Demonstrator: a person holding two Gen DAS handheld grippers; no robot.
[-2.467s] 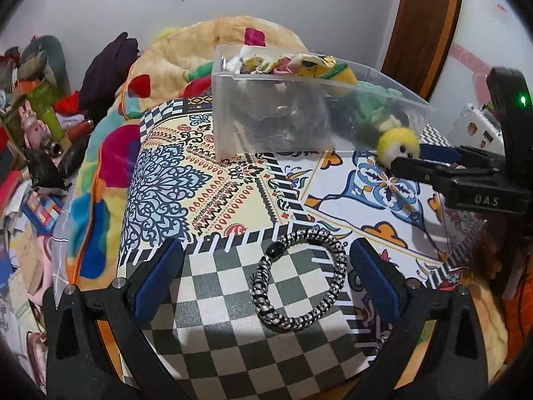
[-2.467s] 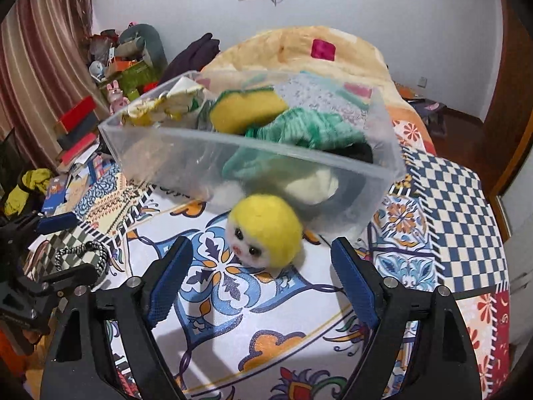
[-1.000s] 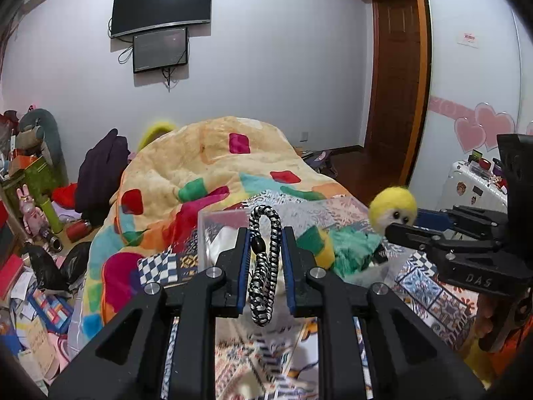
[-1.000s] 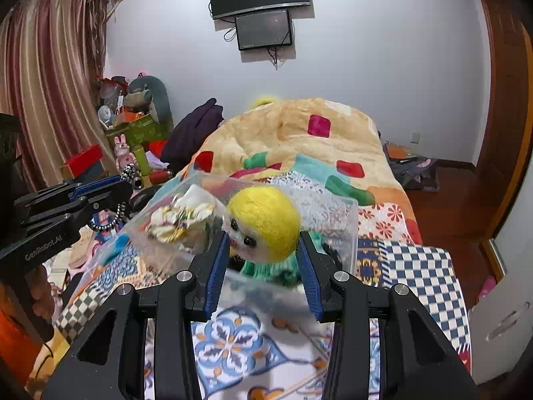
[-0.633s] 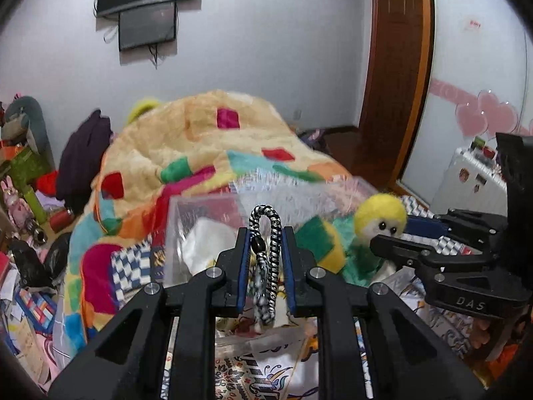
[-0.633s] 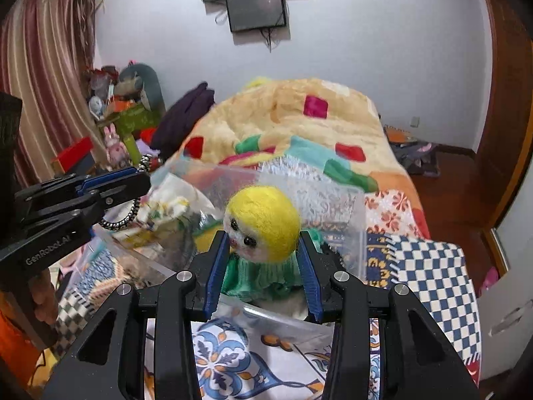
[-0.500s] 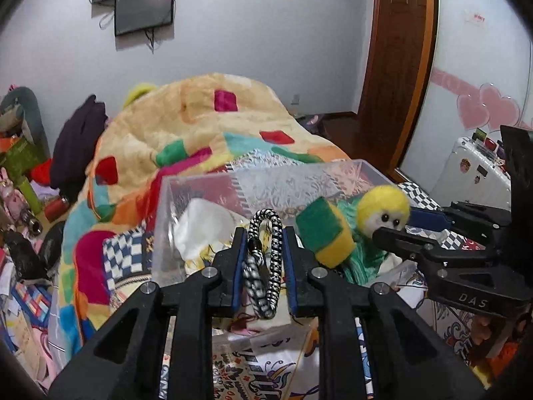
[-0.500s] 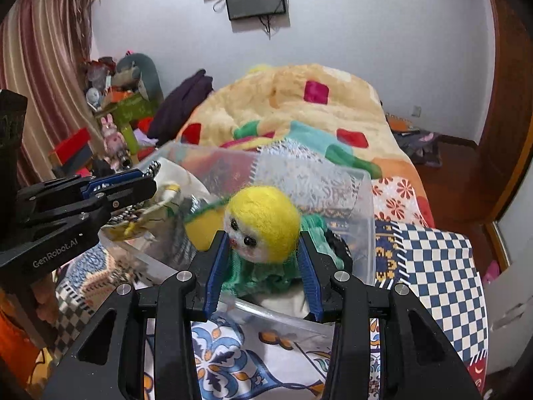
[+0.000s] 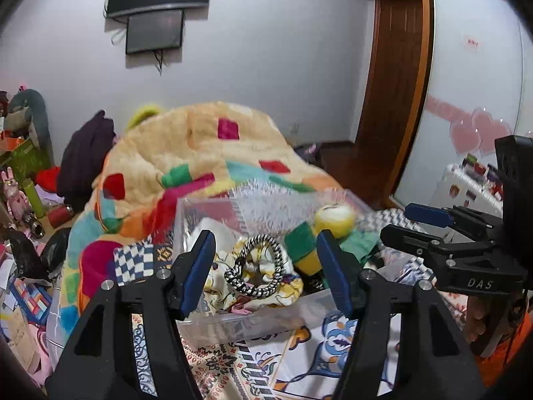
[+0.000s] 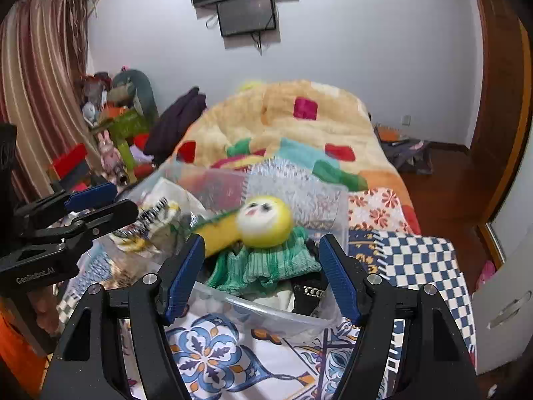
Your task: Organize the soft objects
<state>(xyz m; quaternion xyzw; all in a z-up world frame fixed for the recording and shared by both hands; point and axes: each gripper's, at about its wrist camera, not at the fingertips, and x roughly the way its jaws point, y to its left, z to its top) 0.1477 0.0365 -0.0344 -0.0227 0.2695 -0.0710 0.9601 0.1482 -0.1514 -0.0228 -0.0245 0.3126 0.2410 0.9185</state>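
Left gripper (image 9: 266,266) spread wide and empty, braided bracelet (image 9: 256,271) in clear bin (image 9: 253,320) just ahead, right gripper (image 10: 260,273) likewise agape, yellow fuzzy doll (image 10: 265,221) in bin beyond its fingertips

Your way down into the clear bin (image 9: 253,320) is crowded: braided ring (image 9: 258,268), sponge (image 9: 304,250), yellow doll head (image 10: 265,221) and green cloth (image 10: 266,263) fill it. Open patterned bed cover (image 10: 213,360) lies nearer.

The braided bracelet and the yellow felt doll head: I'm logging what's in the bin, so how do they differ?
The braided bracelet is a black-and-white open loop; the yellow felt doll head is a solid ball with a face. The bracelet lies on patterned cloth, the head on green knit fabric. Both sit in the clear plastic bin.
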